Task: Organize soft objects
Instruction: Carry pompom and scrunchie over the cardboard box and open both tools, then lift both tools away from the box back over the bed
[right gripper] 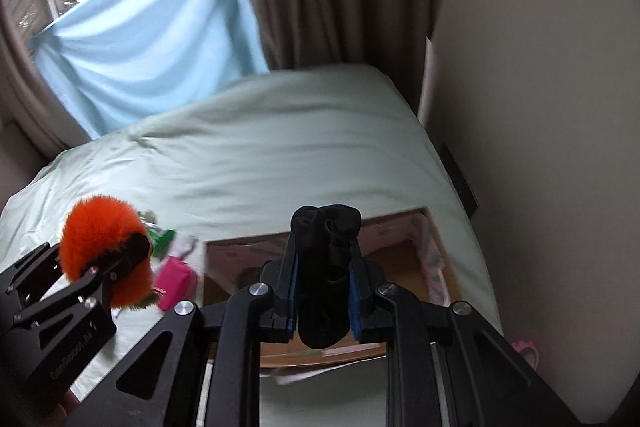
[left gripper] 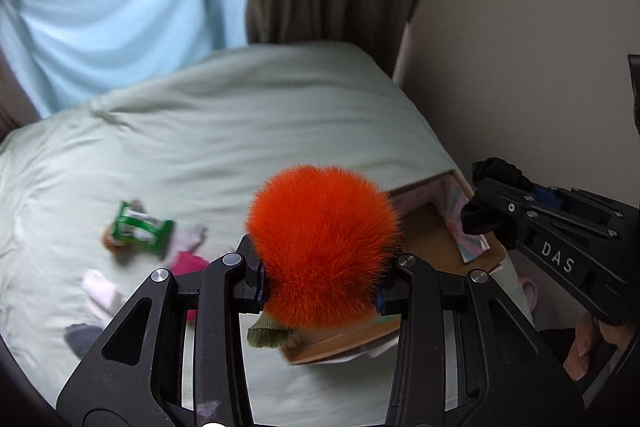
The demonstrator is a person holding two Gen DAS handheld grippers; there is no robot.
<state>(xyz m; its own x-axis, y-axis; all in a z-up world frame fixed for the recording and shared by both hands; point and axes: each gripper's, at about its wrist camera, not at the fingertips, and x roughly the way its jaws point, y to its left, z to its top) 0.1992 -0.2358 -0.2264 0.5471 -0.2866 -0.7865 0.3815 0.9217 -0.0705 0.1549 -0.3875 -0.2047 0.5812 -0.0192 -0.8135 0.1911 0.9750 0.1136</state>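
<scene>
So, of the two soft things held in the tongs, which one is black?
The black sock, pinched in the right tongs above the cardboard box. The left tongs hold an orange furry pompom.

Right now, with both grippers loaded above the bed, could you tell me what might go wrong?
The orange pompom bulges well past the left gripper pads, so it could slip free. The black sock in the right gripper dangles loosely and might snag the cardboard box rim.
</scene>
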